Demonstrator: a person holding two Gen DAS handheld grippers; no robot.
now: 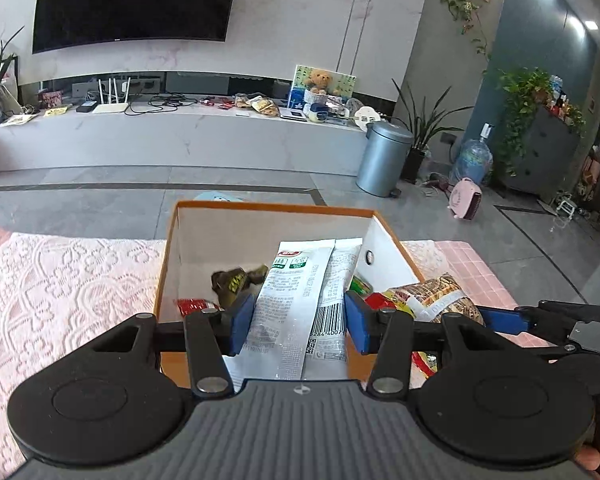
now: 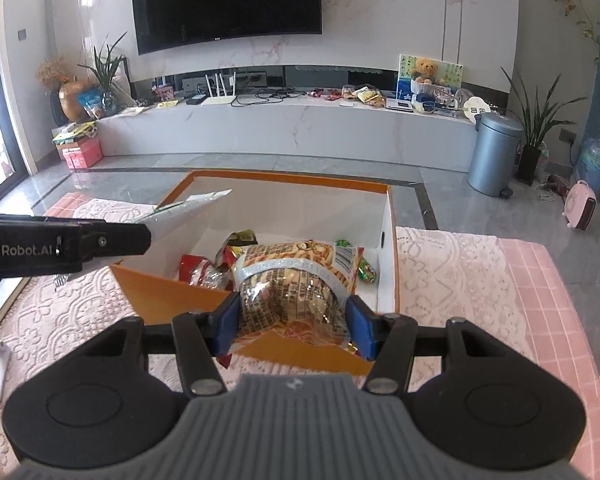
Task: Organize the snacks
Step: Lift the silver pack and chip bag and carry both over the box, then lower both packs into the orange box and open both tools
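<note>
- Step in hand: both tongs carry a snack above the orange box (image 1: pixel 268 210); judged as the drop-in stage of sorting snacks into it
- Left tongs (image 1: pixel 299 324) pinch a white packet (image 1: pixel 296 300) between the blue pads (image 1: pixel 242 322); the packet hangs lengthwise over the box's near wall, its top end over the interior
- Right tongs (image 2: pixel 294 326) pinch a tan printed snack bag (image 2: pixel 296 280); the bag is visibly squeezed at its waist and sits over the near edge of the box (image 2: pixel 394 240)
- Box stands on a pink lace-covered desk (image 1: pixel 68 272); inside lie a dark wrapper (image 1: pixel 230 280), a red sachet (image 1: pixel 194 305) and some green sweets (image 2: pixel 366 272); white floor partly bare
- The two tongs are close side by side; left tongs show at the left of the right wrist view (image 2: pixel 112 240)
- Next move, judged: bring each snack further over the interior, then spread the tongs to let go; one at a time seems safer
- Risk: the long white packet may catch on the wall and tip out
</note>
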